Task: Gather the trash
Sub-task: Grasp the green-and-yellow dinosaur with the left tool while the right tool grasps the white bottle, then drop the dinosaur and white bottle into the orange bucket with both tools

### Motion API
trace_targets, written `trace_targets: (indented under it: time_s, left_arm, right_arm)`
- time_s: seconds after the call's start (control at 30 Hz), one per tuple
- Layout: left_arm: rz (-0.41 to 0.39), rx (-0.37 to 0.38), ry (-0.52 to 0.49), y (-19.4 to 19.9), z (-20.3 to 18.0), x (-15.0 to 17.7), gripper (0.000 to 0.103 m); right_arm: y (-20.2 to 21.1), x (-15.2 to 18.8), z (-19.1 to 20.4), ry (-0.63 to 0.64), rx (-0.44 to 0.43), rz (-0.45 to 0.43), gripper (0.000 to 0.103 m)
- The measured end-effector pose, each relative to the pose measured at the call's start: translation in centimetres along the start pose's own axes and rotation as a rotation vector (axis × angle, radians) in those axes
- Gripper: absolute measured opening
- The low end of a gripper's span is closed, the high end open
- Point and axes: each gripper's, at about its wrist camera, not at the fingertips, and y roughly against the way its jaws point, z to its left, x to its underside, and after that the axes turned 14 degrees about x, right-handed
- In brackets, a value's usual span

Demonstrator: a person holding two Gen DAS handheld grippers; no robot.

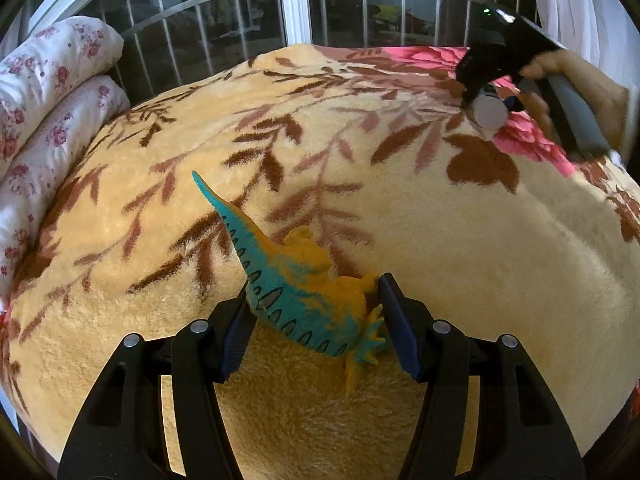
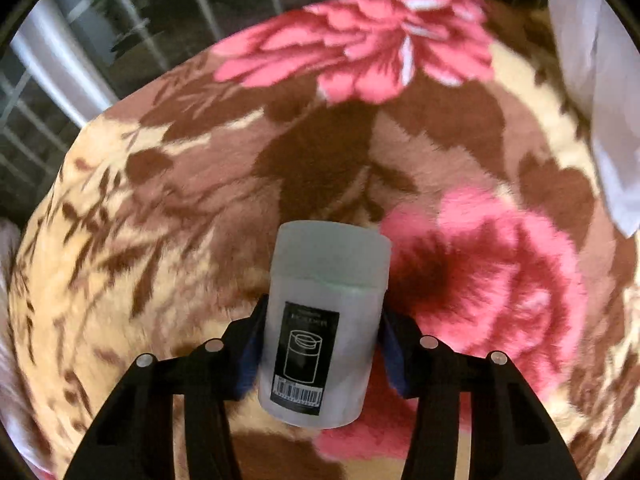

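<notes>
Left gripper (image 1: 314, 320) clamps toy dinosaur (image 1: 296, 280) mid-blanket (image 1: 440, 240), ready to lift; right gripper (image 2: 320, 344) pinches frosted jar (image 2: 320, 332) near blanket's far edge.

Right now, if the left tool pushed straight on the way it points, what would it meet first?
The blanket, probably. The left tool angles down with the dinosaur already between its fingers; depth is hard to judge.

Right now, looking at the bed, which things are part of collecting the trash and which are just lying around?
Part of the job:
- toy dinosaur, between the left gripper fingers
- frosted white container, held in the right gripper

Just lying about:
- floral blanket covering the bed
- rolled flowered quilt beside the window
- white curtain
- window bars
</notes>
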Motion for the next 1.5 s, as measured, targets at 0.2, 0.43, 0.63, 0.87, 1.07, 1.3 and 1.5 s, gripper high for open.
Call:
trace_targets:
  time_s: [0.2,0.43,0.63,0.87,1.07,1.3,1.5]
  left_arm:
    - [-0.011,0.009,-0.009,1.0,-0.1,0.0,0.058]
    - [-0.075,0.049,-0.070,7.9,-2.3,2.1,0.058]
    - [-0.031,0.063,-0.138,12.8,-5.0,8.6,0.058]
    - [0.117,0.079,-0.205,13.2,-7.7,17.6,0.058]
    - [0.219,0.055,-0.188,10.4,-7.1,21.1,0.058]
    - [0.330,0.034,-0.127,5.7,-5.3,22.2,0.058]
    - [0.387,0.054,-0.116,4.0,-4.9,23.0,0.058]
  right_arm:
    - [7.0,8.1,-2.7,0.134,-0.125,-0.206,0.049]
    - [16.5,22.7,-7.4,0.261,-0.239,-0.378,0.050]
    - [21.4,34.3,-11.1,0.328,-0.320,-0.429,0.050]
    - [20.2,43.6,-12.9,0.393,-0.344,-0.397,0.050]
    - [16.4,46.8,-12.0,0.439,-0.277,-0.336,0.050]
    - [10.8,48.5,-9.2,0.495,-0.259,-0.184,0.050]
    - [9.4,48.3,-8.3,0.508,-0.265,-0.128,0.050]
